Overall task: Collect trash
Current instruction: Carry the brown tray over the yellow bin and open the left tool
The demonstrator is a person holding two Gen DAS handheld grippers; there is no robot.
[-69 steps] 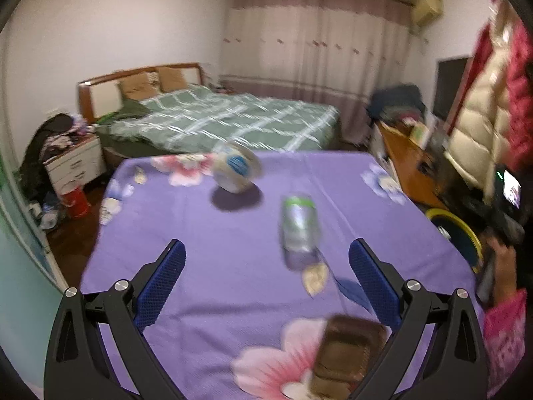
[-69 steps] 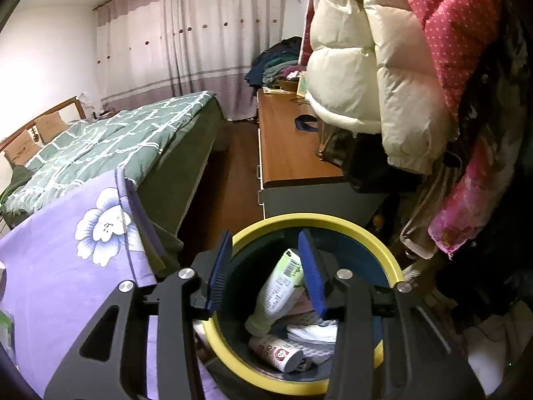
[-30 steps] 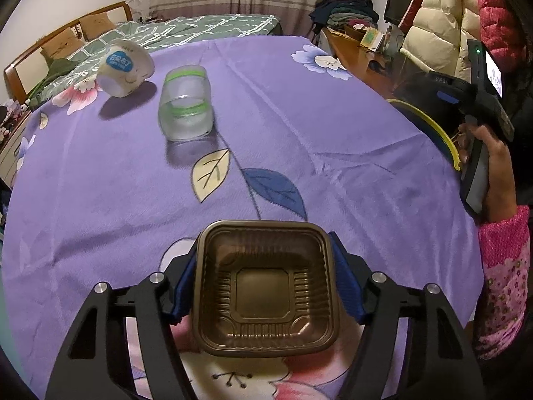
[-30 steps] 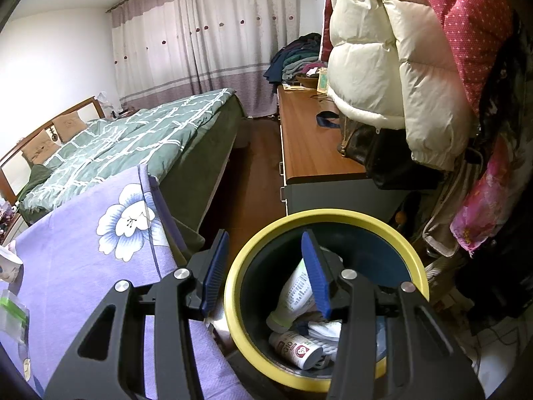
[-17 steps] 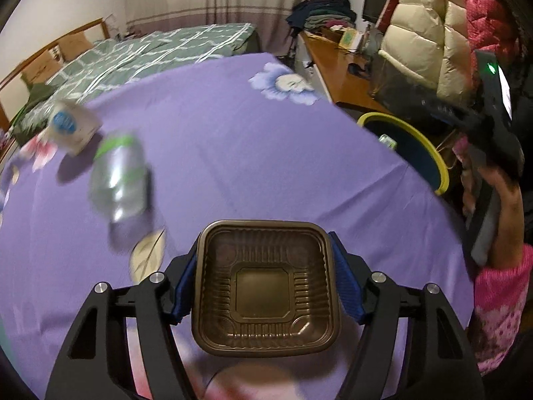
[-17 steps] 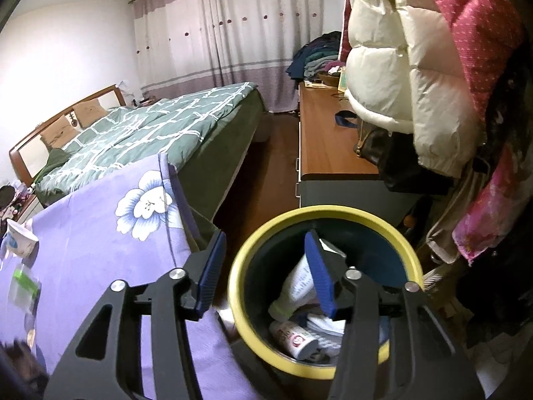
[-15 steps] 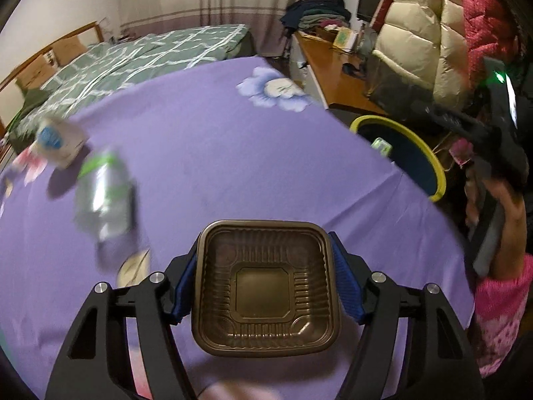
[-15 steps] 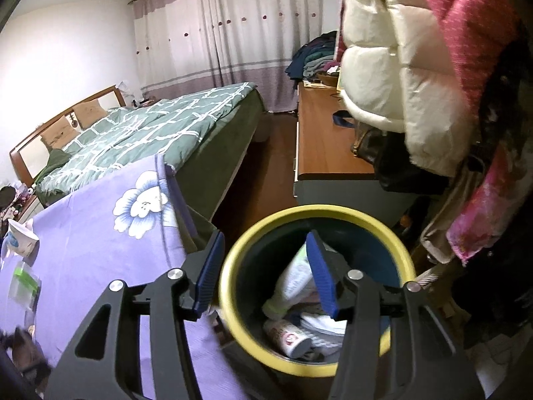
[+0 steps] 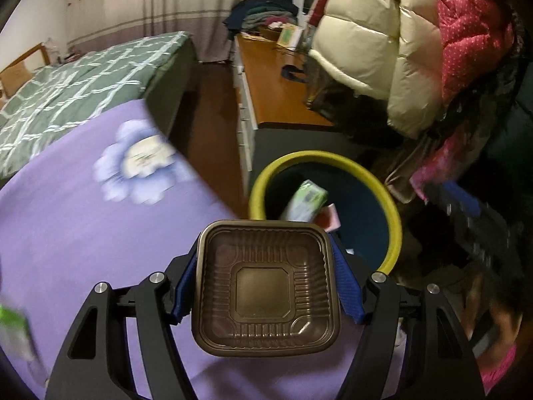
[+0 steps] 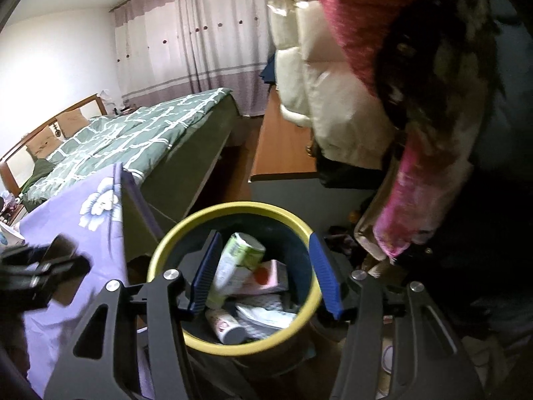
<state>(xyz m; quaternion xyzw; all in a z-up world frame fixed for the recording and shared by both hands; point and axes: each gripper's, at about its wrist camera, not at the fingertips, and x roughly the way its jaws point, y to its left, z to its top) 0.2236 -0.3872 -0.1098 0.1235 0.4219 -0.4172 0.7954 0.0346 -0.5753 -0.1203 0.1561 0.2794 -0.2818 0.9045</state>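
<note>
My left gripper point(image 9: 266, 283) is shut on a square brown plastic tray point(image 9: 266, 286), held over the purple tablecloth's point(image 9: 83, 220) edge, close beside the yellow-rimmed bin point(image 9: 333, 158). Inside the bin lie a green-labelled bottle point(image 9: 304, 200) and a pink packet. My right gripper point(image 10: 265, 271) hovers over the same bin point(image 10: 186, 226), its jaws opening with nothing held between them; below it lie a bottle point(image 10: 238, 260), a pink box point(image 10: 269, 276) and wrappers. The left gripper with the tray point(image 10: 40, 266) shows blurred at the right wrist view's left edge.
Hanging cream and red padded coats point(image 9: 399, 50) crowd the space right of the bin. A wooden desk point(image 9: 276, 93) and a green checked bed point(image 9: 83, 76) stand behind. A green-labelled bottle point(image 9: 13, 336) lies blurred on the cloth at far left.
My left gripper has carried the brown tray from the table's middle rightward to the bin's side. The right gripper's jaws have spread wider above the bin and it has shifted sideways.
</note>
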